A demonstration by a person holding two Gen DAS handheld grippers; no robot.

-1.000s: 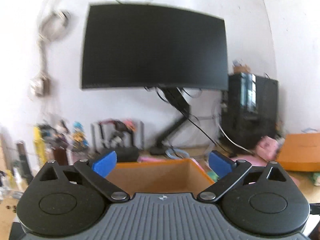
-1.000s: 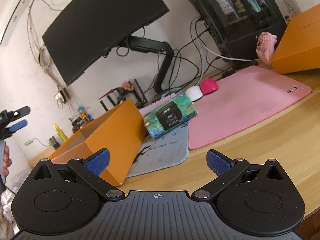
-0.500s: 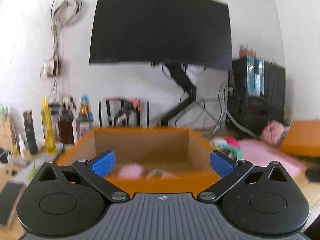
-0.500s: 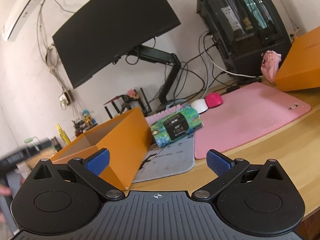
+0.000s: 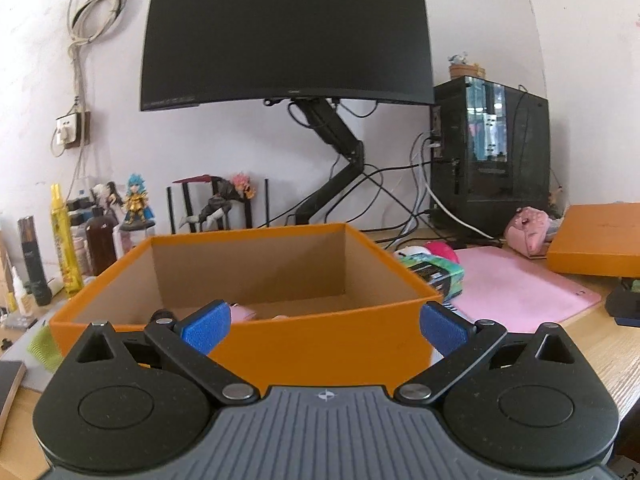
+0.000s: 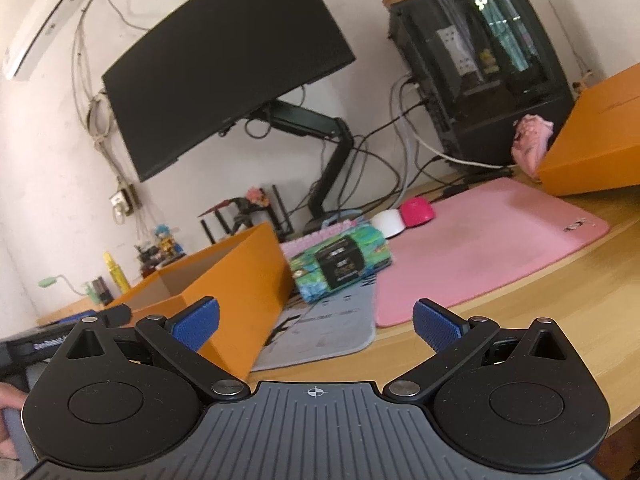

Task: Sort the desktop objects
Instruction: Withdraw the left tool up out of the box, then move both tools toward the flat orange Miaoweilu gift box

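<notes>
Right wrist view: the right gripper (image 6: 316, 322), fingers wide and empty, faces a soft, light tissue pack (image 6: 342, 266) lying beside the orange box (image 6: 240, 280); best pinched across its banded middle. The left gripper (image 5: 325, 330) hangs spread, empty.

Box (image 5: 256, 344) sits directly ahead of the left tongs (image 5: 325, 326), w/ a small item (image 5: 243, 313) inside near its front wall. Figurines (image 5: 138, 204) and bottles (image 5: 64, 248) stand behind-left of the box. Monitor (image 5: 286, 32) hangs above and behind it, on an arm (image 5: 336, 168). PC case (image 5: 490, 156) is at back right.

Seen from the right tongs (image 6: 316, 326), the box is ahead-left and the wrapped pack (image 6: 340, 266) straight ahead, lying on the desk mat (image 6: 324, 328), just right of the box. Keyboard (image 6: 320, 234) is behind the pack. Two mice (image 6: 404, 216) sit behind-right of the pack, at the mouse pad's (image 6: 480, 240) far-left corner. Lid (image 6: 596, 140) is at far right, behind the pad.
</notes>
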